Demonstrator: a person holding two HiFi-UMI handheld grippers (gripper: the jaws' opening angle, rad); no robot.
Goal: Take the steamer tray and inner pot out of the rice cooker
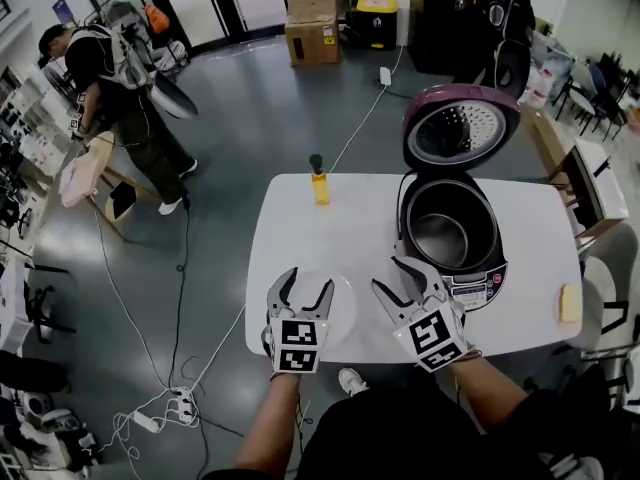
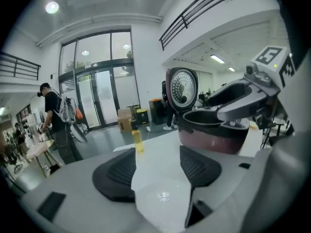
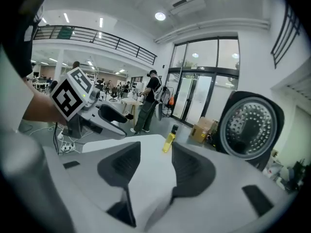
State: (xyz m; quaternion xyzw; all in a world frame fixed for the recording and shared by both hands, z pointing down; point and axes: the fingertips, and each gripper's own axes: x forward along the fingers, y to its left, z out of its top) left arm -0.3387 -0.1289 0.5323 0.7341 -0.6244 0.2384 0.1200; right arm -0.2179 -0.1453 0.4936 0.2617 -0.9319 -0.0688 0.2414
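The maroon rice cooker [image 1: 470, 286] stands on the right of the white table [image 1: 370, 213]. Its lid [image 1: 460, 123] is swung up, and the dark inner pot [image 1: 440, 236] sits inside. A translucent white steamer tray [image 1: 343, 313] lies on the table at the front left. My left gripper [image 1: 311, 283] hovers open above the tray, which shows below its jaws [image 2: 163, 200]. My right gripper [image 1: 392, 273] hangs open beside the cooker's front left, with nothing between its fingers. In the left gripper view the cooker [image 2: 214, 139] and pot rim [image 2: 204, 115] stand ahead on the right.
A yellow bottle [image 1: 320, 183] stands at the table's far edge. A small yellow pad [image 1: 570, 303] lies near the right edge. The cooker's cord [image 1: 360, 118] runs back across the floor. Cables and a power strip [image 1: 180, 406] lie front left. A person [image 1: 120, 88] works far left.
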